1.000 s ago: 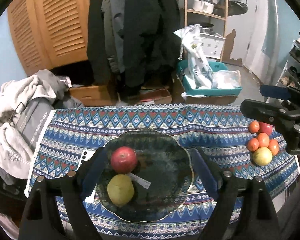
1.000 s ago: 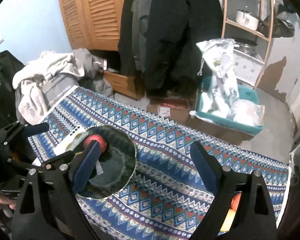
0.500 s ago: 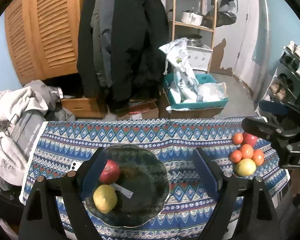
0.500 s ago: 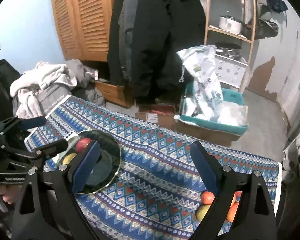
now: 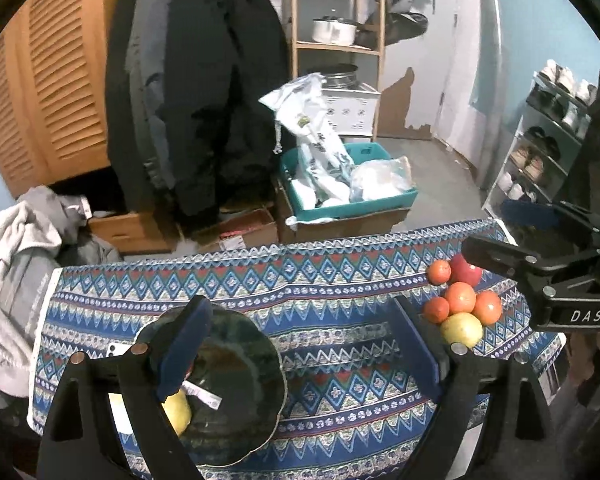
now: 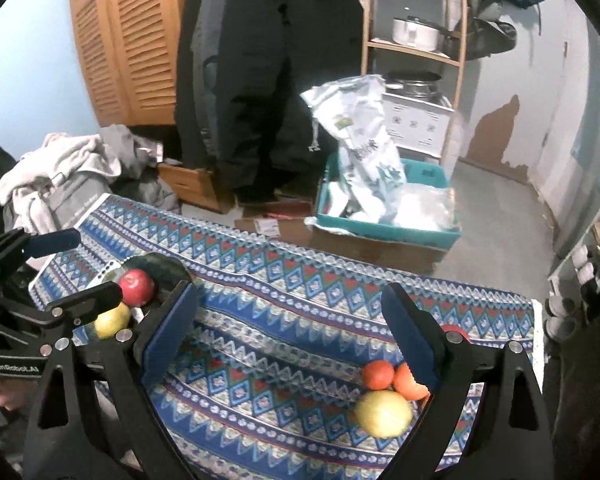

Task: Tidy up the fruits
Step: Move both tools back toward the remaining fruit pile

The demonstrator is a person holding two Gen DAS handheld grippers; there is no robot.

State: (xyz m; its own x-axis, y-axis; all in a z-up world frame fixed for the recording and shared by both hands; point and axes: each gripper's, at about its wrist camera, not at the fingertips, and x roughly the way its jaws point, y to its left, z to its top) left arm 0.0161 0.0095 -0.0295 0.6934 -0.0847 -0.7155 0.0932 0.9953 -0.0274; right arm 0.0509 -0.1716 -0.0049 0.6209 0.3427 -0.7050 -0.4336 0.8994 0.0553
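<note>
- While both claws hang empty above the table, the step in hand looks like a reach for the next fruit: the right gripper [image 6: 290, 344] has its blue-padded jaws spread wide, nothing between them.
- Just off its right jaw lies the pile of loose fruit [image 6: 388, 392], a yellow round fruit [image 6: 383, 408] with small orange ones touching it.
- The left gripper [image 5: 300, 348] is likewise spread wide and holds nothing, its left jaw over the dark green scalloped glass plate [image 5: 244, 392].
- On that plate sit a red apple [image 6: 137, 287] and a yellow-green fruit [image 6: 112, 320], side by side at its left part, beside a small white label.
- Far right of the plate, across the blue zigzag-patterned tablecloth [image 5: 320, 280], the pile lies well apart.
- Next move, I judge: lower the right gripper, swing it rightward over one fruit, close, and carry it to the plate.
- Both tools are pitched forward and down, held level side to side.
</note>
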